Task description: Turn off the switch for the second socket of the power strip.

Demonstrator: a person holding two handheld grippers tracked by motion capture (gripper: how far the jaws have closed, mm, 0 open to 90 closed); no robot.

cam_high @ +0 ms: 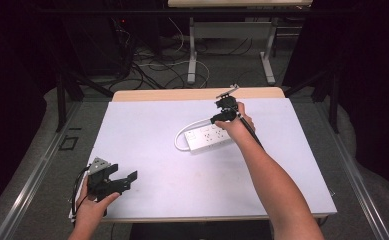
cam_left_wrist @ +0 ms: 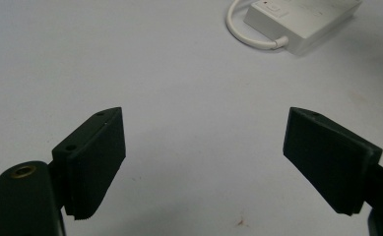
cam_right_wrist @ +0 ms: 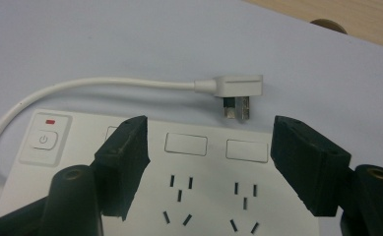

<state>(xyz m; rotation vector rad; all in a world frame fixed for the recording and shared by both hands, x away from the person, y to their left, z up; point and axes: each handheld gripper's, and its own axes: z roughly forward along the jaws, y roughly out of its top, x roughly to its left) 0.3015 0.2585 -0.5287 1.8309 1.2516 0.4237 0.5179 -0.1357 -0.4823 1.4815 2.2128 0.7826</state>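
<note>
Dark-curtained room, loose cables on the floor beyond. Work surface: a white-topped rectangular table (cam_high: 157, 165) with a pale wooden far edge.

Right gripper (cam_high: 227, 112): jaws spread, pinching nothing. It hangs over the white plastic power strip (cam_high: 208, 137), near the table's far right.

Left gripper (cam_high: 124, 172): parked at the near left corner, well apart from the strip. Its jaws stand wide with bare table between them.

Likely step: taking hold of the flat white angled plug (cam_right_wrist: 236, 91) at the end of the strip's thin white cable (cam_right_wrist: 105, 83).

Where it lies: in the right gripper view the plug rests on the table just beyond the strip's far long edge, body flat, metal prongs pointing back toward the strip. It sits ahead of the pads and between their lines, a little toward the right-hand jaw. The pads themselves are over the socket rows. The cable loops from the plug round past the grey power button (cam_right_wrist: 44, 138) at the strip's end.

How to do it well:
- Carry the claw forward past the strip's edge before you close. Closing here catches nothing.
- Centre the plug body between the pads, and grip the plastic, not the prongs or cable.
- The body is thin and flat, so come down low or the pads may skid over it.
- Lift gently. I judge the short cable will drag the strip along.
- If it drags, bring your left gripper across to pin the strip.
</note>
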